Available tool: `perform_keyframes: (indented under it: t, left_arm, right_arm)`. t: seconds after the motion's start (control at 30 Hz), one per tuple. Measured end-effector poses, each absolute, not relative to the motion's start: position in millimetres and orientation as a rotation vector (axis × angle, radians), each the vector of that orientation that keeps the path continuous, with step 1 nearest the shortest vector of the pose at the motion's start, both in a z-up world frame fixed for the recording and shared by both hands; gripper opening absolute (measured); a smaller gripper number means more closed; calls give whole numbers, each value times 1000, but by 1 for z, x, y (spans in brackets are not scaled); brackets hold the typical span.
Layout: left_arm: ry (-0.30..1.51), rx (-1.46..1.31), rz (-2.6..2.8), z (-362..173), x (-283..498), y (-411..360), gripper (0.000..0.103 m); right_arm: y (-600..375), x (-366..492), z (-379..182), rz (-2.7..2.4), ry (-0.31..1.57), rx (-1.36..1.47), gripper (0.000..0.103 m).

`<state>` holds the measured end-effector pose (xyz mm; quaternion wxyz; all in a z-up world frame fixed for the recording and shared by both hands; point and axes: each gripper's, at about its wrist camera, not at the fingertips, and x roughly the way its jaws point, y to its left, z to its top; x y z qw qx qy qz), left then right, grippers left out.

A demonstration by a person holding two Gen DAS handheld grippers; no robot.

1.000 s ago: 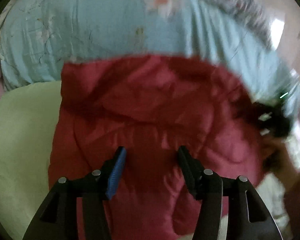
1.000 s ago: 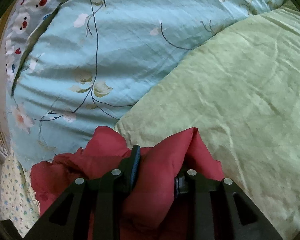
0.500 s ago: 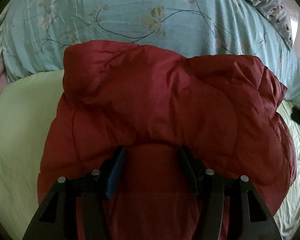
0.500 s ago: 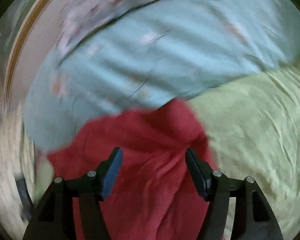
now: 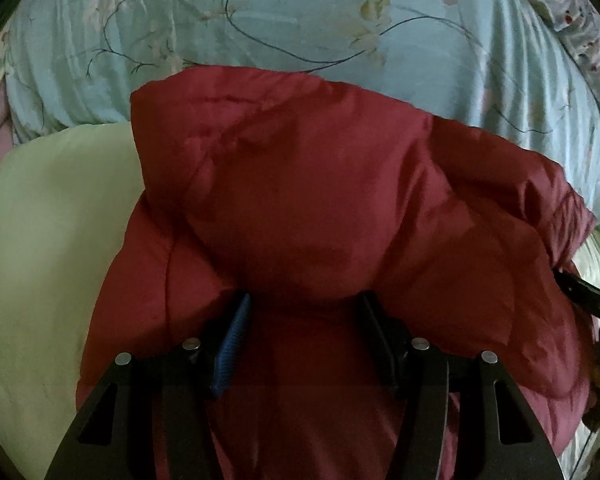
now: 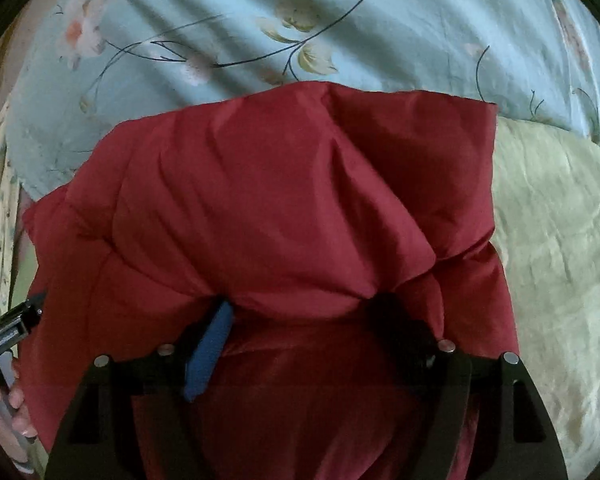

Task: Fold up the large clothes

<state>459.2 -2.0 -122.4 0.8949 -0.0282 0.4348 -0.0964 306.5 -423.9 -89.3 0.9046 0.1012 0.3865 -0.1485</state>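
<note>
Blue flowered bedding [image 5: 300,20] and a green quilt [image 6: 560,260] lie under the red jacket [image 5: 320,200]. Only the right view shows a hand [image 6: 8,404] at lower left. Both the left tool [image 5: 304,320] and the right tool [image 6: 300,320] are spread wide.

Left tongs [image 5: 304,312]: black angular frames, silver round screw heads on each arm, one blue ribbed pad, one black pad. Right tongs [image 6: 300,316]: same build, blue pad and black pad. Hand [image 6: 10,408] at frame edge: bare skin, fingers around a pale handle.
</note>
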Motion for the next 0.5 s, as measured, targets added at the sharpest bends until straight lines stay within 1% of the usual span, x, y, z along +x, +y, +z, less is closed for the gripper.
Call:
perform_keyframes:
  t: [0.17,0.33,0.5]
  left_arm:
    - [910,-46,-191,-119,458,-4,57]
    - [899,-62,-213,-96,436,3,56]
    - [870,-77,-221,-75,405,21,61]
  right_arm:
    - [-423,309,-91,-317,789,201,76]
    - [-422,306,-92,-311,783,202,76]
    - [-412,295,-92,-308,767,217,76]
